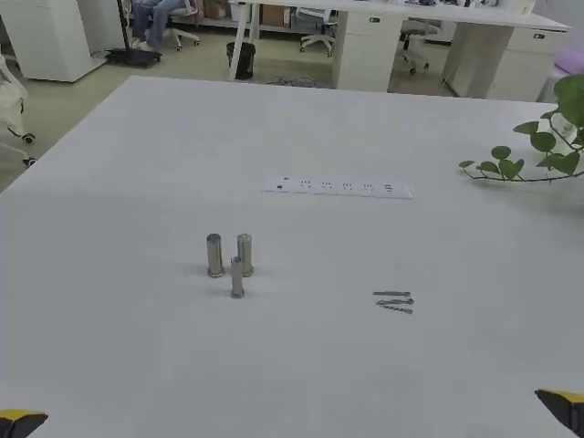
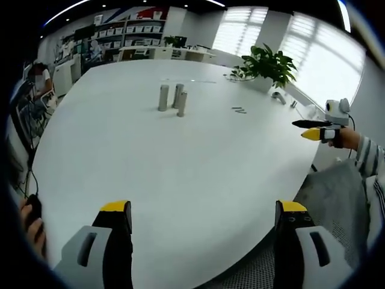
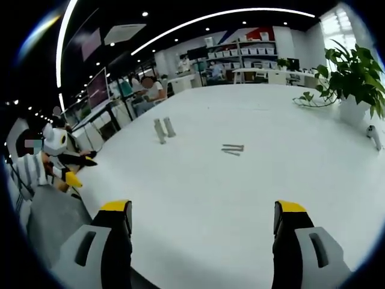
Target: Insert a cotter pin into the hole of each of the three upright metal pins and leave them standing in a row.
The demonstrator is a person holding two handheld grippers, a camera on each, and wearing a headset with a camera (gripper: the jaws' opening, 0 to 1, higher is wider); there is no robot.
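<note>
Three short upright metal pins (image 1: 230,260) stand bunched together left of the middle of the white table (image 1: 137,347); they also appear as the pins (image 2: 172,99) and the pins (image 3: 163,129). Three cotter pins (image 1: 394,302) lie side by side to their right, seen too as cotter pins (image 2: 239,110) and cotter pins (image 3: 232,149). My left gripper (image 2: 204,212) is open at the table's near edge, far from the pins. My right gripper (image 3: 203,211) is open as well, holding nothing. Yellow tips show at the bottom corners of the head view: left gripper (image 1: 18,422), right gripper (image 1: 563,406).
A white power strip (image 1: 338,187) lies beyond the pins. A potted trailing plant (image 1: 538,151) sits at the far right edge. Desks, office chairs and seated people are beyond the table.
</note>
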